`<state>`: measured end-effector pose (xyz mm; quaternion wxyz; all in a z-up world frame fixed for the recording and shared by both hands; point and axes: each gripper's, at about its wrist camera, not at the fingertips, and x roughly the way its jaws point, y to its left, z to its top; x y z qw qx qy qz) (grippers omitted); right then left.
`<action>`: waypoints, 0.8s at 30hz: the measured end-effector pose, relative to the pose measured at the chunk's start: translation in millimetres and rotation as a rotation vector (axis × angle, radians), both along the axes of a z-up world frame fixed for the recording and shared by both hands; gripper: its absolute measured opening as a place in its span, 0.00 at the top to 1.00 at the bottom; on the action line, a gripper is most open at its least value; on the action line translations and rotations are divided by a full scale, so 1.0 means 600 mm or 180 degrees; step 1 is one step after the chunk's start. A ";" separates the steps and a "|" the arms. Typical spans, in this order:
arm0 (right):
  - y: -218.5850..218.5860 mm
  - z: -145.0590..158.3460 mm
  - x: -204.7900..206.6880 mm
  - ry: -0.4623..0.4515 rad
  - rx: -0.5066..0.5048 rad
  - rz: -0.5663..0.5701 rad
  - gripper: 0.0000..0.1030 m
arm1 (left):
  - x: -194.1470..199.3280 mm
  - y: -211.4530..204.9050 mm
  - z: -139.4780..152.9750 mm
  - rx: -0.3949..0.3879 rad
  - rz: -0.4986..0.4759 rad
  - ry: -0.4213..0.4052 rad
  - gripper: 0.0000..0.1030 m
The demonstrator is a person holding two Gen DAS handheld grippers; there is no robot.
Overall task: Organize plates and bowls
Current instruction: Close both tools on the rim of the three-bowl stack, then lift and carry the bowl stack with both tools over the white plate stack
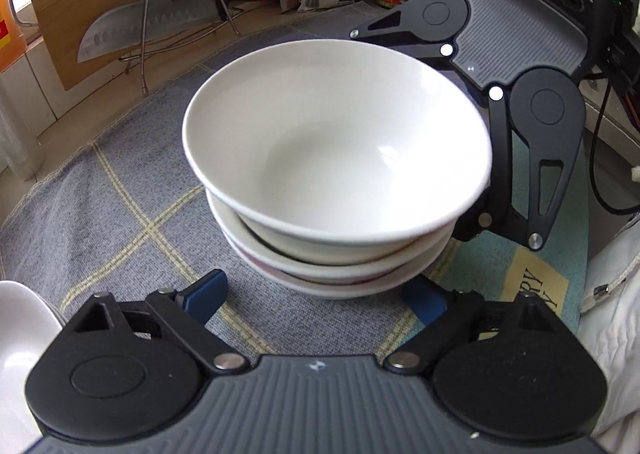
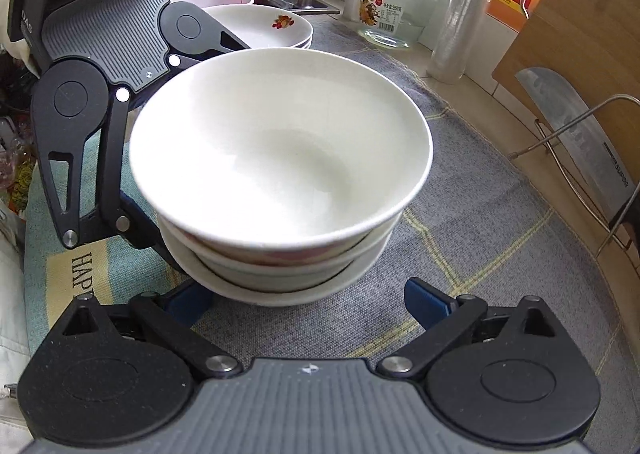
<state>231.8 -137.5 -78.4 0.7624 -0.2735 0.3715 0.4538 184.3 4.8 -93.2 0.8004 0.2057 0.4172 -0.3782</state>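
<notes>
**A:** Where does your bowl stack [image 1: 336, 182] sit right now?

**B:** On the grey checked cloth [image 1: 120, 190], dead centre in both wrist views. Your left gripper [image 1: 316, 300] has it at twelve o'clock, fingers spread wide and released, the blue pads [image 1: 204, 296] flanking the bottom bowl without any contact I can make out. Your right gripper [image 2: 310, 302] faces it from the opposite side, jaws equally parted and holding nothing.

**A:** How will it handle?

**B:** I'd judge it heavy for its size: several glazed ceramic bowls nested together, stiff, slick and easy to chip. The top bowl [image 2: 280, 142] sits slightly askew, so it may shift if you tilt.

**A:** Where should I grip?

**B:** Low, I think. Cradle the bottom bowl from both sides, under its flare, and keep everything level. Pinching the top rim alone would probably lift only one bowl.

**A:** Anything nearby to watch?

**B:** From your right gripper, the plates [image 2: 264, 28] lie at eleven o'clock, and a knife [image 2: 576, 142] rests on its rack at three o'clock
</notes>
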 end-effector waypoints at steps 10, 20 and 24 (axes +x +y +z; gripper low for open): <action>0.007 0.013 -0.007 0.0066 -0.0064 0.0341 0.17 | 0.011 0.002 0.011 -0.0031 -0.0298 0.0152 0.16; 0.010 0.017 -0.002 0.0162 -0.0078 0.0426 0.23 | 0.028 0.004 0.018 -0.0173 -0.0465 0.0287 0.17; 0.012 0.017 0.002 0.0187 -0.0065 0.0406 0.23 | 0.031 0.003 0.019 -0.0146 -0.0521 0.0294 0.17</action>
